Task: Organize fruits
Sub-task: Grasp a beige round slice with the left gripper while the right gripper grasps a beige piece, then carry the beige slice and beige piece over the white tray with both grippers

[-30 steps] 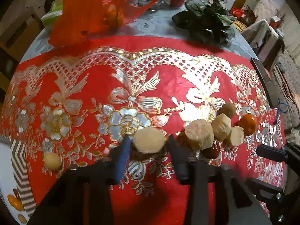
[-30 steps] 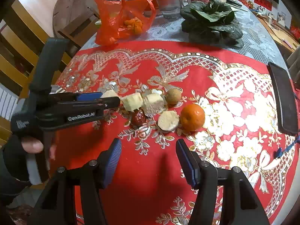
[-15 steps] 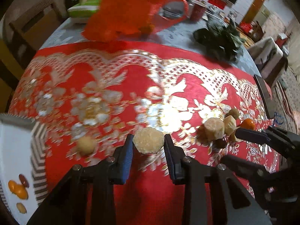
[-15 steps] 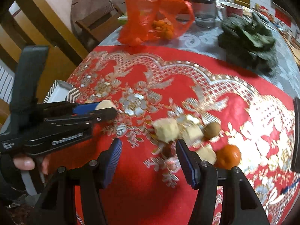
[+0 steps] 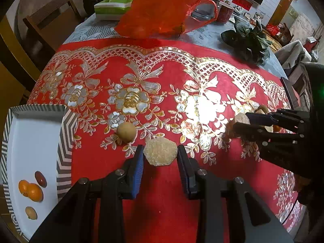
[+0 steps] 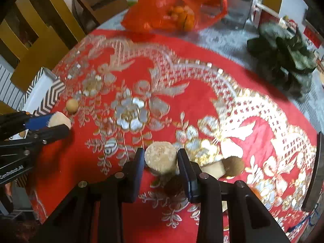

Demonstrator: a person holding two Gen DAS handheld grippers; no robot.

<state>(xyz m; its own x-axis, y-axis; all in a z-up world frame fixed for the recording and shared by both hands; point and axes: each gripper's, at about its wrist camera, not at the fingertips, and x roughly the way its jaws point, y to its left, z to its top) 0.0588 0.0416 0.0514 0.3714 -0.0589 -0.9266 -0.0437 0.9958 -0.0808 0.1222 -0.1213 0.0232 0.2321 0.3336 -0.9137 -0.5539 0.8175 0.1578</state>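
Left tongs and right tongs each clamp a pale chunk.

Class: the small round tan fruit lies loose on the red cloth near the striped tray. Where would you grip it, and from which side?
Grip the round fruit across its widest middle, coming down from above. It is a ball, so any lower or higher grip could slip off. The tray wall stands close on one side, so a top approach seems safest.
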